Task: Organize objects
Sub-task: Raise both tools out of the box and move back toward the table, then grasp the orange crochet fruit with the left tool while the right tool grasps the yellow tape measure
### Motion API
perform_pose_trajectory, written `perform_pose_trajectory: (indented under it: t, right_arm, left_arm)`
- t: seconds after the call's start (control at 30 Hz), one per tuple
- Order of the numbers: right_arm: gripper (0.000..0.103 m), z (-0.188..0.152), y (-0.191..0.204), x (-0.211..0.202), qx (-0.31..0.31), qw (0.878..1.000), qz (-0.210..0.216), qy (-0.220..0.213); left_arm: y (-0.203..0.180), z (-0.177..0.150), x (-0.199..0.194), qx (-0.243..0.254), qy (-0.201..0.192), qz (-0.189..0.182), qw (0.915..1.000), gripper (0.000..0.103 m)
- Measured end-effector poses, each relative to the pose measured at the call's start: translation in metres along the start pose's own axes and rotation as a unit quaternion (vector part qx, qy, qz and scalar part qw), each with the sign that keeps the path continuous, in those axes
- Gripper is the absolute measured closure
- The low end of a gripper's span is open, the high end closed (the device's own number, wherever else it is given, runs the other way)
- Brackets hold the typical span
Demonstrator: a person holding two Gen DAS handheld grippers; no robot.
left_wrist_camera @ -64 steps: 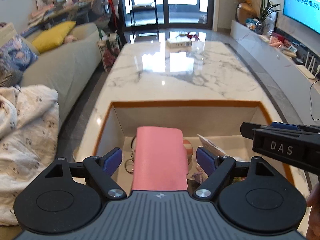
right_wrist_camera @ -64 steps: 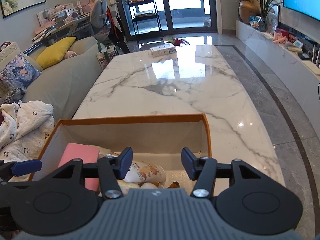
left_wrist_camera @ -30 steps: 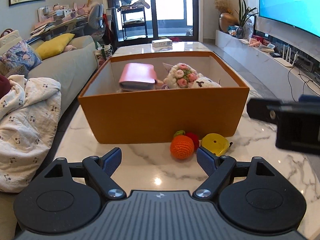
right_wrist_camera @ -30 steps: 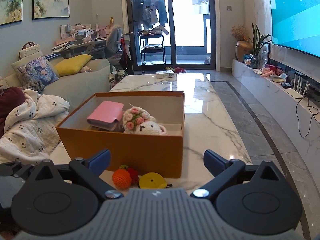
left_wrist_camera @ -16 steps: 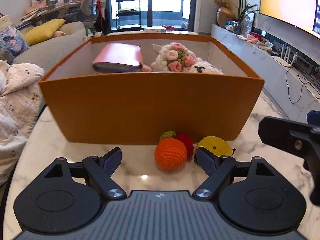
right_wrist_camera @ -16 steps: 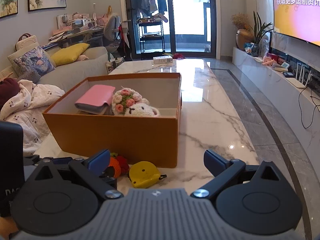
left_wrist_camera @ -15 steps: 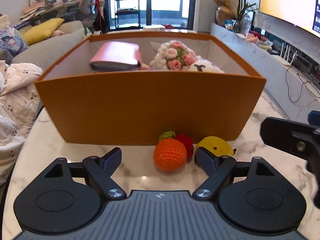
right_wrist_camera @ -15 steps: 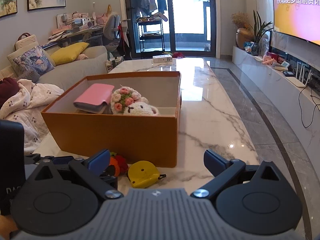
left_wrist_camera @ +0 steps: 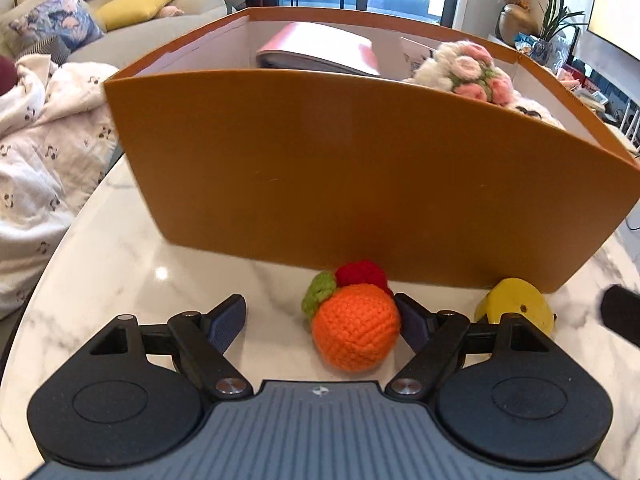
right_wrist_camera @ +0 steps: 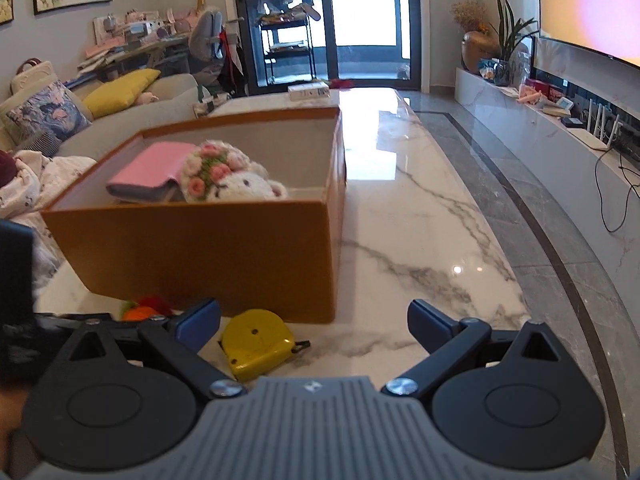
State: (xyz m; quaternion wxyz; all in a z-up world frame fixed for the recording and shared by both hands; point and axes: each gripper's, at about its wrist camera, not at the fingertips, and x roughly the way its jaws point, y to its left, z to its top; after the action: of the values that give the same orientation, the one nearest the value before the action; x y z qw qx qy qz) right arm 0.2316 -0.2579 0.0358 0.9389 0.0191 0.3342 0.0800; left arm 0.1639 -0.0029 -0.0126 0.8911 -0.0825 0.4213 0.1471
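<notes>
Your left tool [left_wrist_camera: 320, 320] is spread wide, with the round orange knitted ball [left_wrist_camera: 355, 333] between its fingers, touching the right one. Your right tool [right_wrist_camera: 314, 320] is wide too, gripping nothing; the yellow tape measure [right_wrist_camera: 258, 343] sits lower left. Behind stands the big orange cardboard box [right_wrist_camera: 208, 256] on the white marble worktop [right_wrist_camera: 420, 248].

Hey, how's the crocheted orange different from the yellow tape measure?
The crocheted orange is soft knitted yarn with a green leaf; the yellow tape measure is hard, smooth plastic. The orange sits between the left gripper's open fingers; the tape measure sits beside them. Both lie on the marble table, outside the box.
</notes>
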Motion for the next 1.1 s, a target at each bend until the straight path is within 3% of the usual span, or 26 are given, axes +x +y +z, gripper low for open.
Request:
perform_pose_trajectory:
  t: [0.37, 0.53, 0.77, 1.1]
  right_arm:
    - [0.003, -0.033, 0.018, 0.043, -0.054, 0.998, 0.022, -0.009]
    - [0.003, -0.04, 0.027, 0.056, -0.069, 0.997, 0.039, -0.016]
    - [0.001, -0.043, 0.042, 0.061, -0.116, 0.993, 0.032, -0.006]
    - [0.001, -0.041, 0.037, 0.064, -0.087, 0.996, 0.035, 0.006]
  left_arm:
    - [0.025, -0.022, -0.019, 0.026, -0.013, 0.015, 0.9995, 0.007]
    - [0.027, -0.022, -0.01, 0.028, -0.051, 0.01, 0.9983, 0.003]
    - [0.023, -0.029, -0.007, 0.03, -0.097, 0.007, 0.9948, 0.0]
    - [0.024, -0.029, -0.008, 0.022, -0.09, 0.012, 0.9956, 0.0]
